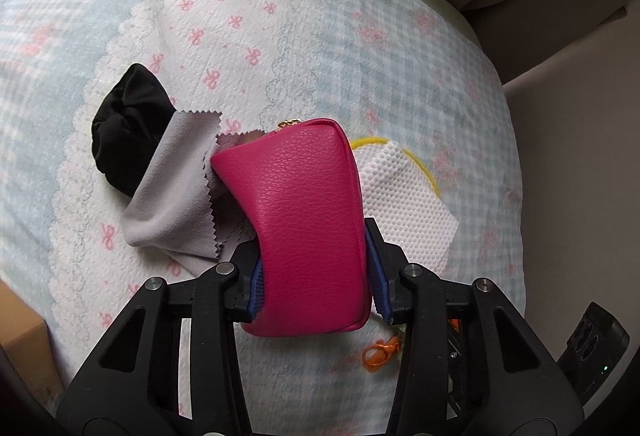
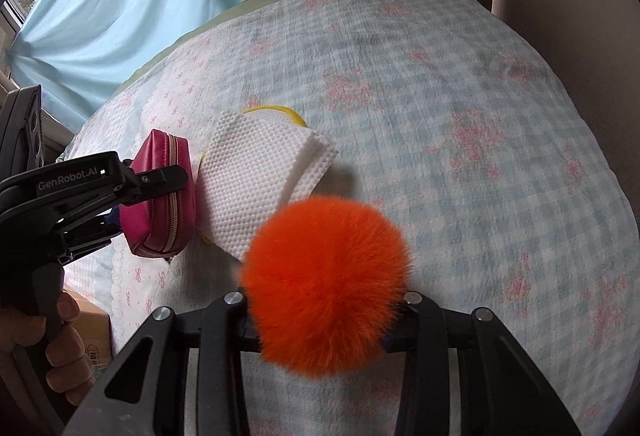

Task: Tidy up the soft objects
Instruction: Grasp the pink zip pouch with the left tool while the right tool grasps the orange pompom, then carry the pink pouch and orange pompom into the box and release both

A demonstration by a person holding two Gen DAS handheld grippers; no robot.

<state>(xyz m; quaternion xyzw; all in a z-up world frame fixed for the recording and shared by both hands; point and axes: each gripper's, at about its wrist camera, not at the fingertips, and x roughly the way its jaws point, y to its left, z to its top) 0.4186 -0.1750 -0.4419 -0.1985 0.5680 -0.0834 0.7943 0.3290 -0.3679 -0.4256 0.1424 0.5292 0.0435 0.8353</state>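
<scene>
- Left gripper (image 1: 316, 278) pinches a pebbled magenta leatherette pouch (image 1: 304, 212) over the quilted bedspread (image 1: 280, 16); grey pinked-edge cloth (image 1: 176, 188) at nine o'clock.
- Right gripper (image 2: 326, 324) squeezes a fluffy orange pompom (image 2: 326, 284); dimpled white cloth (image 2: 260, 172) at eleven o'clock.

Pouch (image 1: 308, 212) between cloth (image 1: 176, 192) and napkin (image 1: 404, 204).

The pink pouch (image 1: 308, 220) is showing grained matt leather; the orange pompom (image 2: 326, 286) is looking fluffy; the bedspread (image 1: 280, 16) is showing puckered cloth.
</scene>
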